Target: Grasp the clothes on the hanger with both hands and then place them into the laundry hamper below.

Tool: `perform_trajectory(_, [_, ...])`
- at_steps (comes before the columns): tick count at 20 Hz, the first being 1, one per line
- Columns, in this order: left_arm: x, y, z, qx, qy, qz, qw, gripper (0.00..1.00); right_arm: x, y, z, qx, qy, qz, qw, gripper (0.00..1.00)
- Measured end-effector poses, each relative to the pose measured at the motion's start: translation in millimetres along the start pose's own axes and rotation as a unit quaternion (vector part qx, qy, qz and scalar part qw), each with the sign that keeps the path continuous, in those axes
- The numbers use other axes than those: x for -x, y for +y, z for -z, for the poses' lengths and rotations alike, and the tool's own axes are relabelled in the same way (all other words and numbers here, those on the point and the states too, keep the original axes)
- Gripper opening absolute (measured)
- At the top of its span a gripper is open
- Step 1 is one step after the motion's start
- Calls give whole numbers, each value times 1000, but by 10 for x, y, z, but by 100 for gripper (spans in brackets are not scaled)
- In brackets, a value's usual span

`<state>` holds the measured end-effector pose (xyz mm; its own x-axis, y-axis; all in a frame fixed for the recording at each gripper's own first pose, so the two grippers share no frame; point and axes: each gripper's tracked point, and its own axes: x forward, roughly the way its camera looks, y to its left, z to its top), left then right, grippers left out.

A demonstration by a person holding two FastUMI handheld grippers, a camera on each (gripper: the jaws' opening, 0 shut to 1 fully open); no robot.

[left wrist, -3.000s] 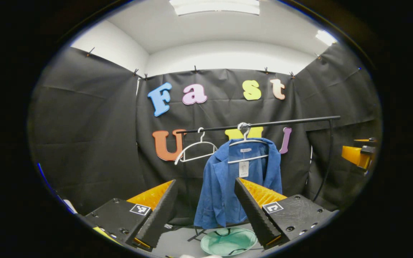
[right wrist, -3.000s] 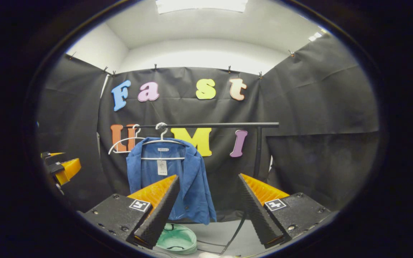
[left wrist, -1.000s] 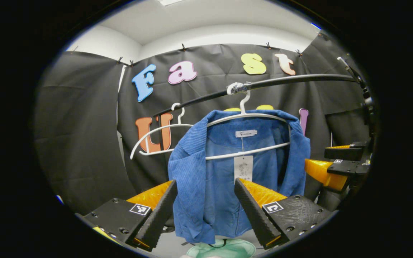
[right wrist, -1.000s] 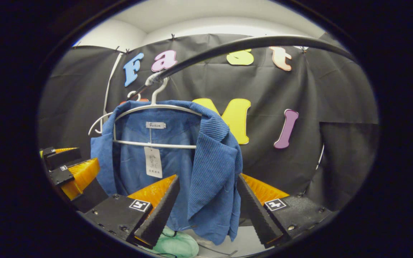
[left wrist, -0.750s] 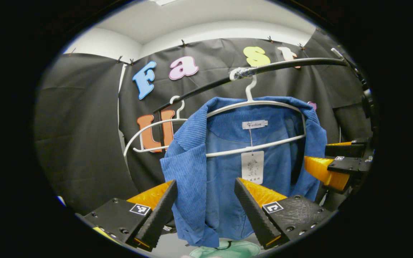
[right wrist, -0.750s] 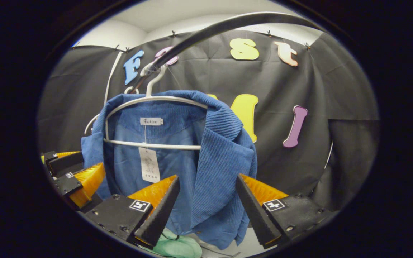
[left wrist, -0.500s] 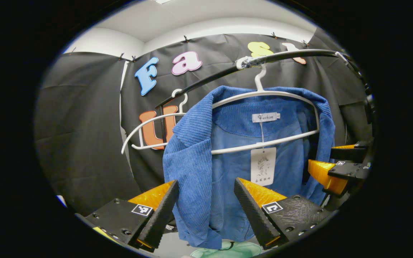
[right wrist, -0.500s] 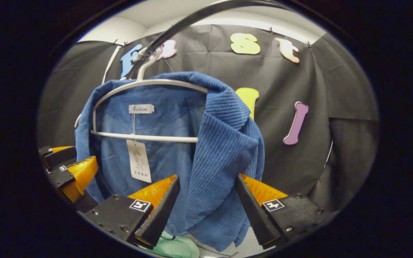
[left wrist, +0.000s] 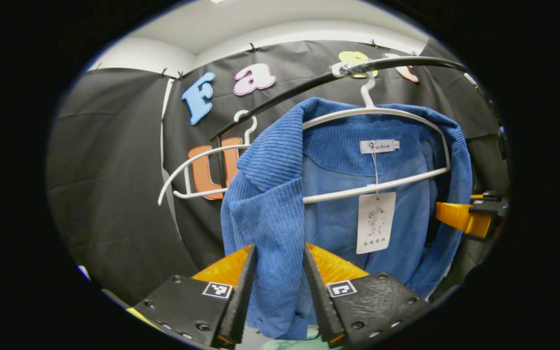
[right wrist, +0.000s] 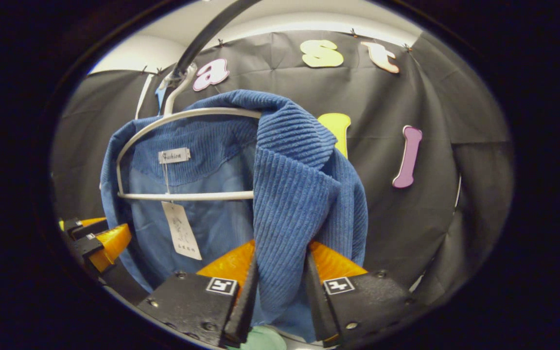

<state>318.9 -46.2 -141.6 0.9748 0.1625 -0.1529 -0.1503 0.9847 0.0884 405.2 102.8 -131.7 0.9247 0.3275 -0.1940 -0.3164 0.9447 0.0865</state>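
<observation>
Left gripper [left wrist: 274, 287]: jaws narrow, both fingers pressed on the front panel edge of the blue corduroy jacket [left wrist: 280, 204], just below the lapel. Ribbed fabric fills the gap between the fingers and hangs past them below.

Right gripper [right wrist: 280, 287]: same state, jaws narrow and clamped on the jacket [right wrist: 294, 204] at its other front panel, under the folded collar. Cloth bunches slightly above the fingers.

Jacket sits on a white hanger [left wrist: 382, 112], straight ahead and above both grippers, collar over the hanger shoulders. The hanger hook is on the black rail [left wrist: 309, 85], which runs overhead across the left gripper view and arcs up and over in the right gripper view [right wrist: 202, 39]. A paper tag [left wrist: 376, 222] dangles from the neck label, right of the left gripper's fingers; in the right gripper view the tag [right wrist: 181, 236] is left of the fingers.

Second white hanger, empty [left wrist: 197, 170], is on the rail up and left of the left gripper, just beside the jacket's shoulder.

Each gripper is visible from the other's camera: right one at far right [left wrist: 467, 218], left one at lower left [right wrist: 97, 240], both at the jacket's outer edges.

Green hamper [right wrist: 255, 340]: a sliver of rim directly below the fingers, also under the left gripper [left wrist: 294, 344]. Mostly hidden by the jacket hem.

Open room: black wall cloth well behind; free space left of the left gripper and right of the right gripper.
</observation>
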Motion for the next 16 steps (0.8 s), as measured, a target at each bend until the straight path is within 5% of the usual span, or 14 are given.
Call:
perform_trajectory(3, [-33, 112, 6, -1, -1, -14, 1000, 26, -2, -61, -47, -4, -10, -6, 1000, 22])
perform_trajectory(5, [-47, 123, 13, 7, 3, -13, 1000, 8, 7, 18, -35, -11, -10, -33, 999, 14])
perform_trajectory(7, [-61, 129, -23, 10, 0, -11, 1000, 13, 0, 3, -83, -10, -17, -52, 998, 12])
perform_trajectory(9, [-68, 144, -35, 13, 1, -9, 1000, 3, 18, 84, -72, -17, -26, -86, 996, 11])
perform_trajectory(12, [-63, 126, -43, 26, -2, 3, 1000, 3, 44, 90, -100, -57, -28, -139, 988, 7])
perform_trajectory(16, [-37, 114, -139, 32, -17, 19, 999, 8, 127, 135, -236, -129, -40, -237, 962, 5])
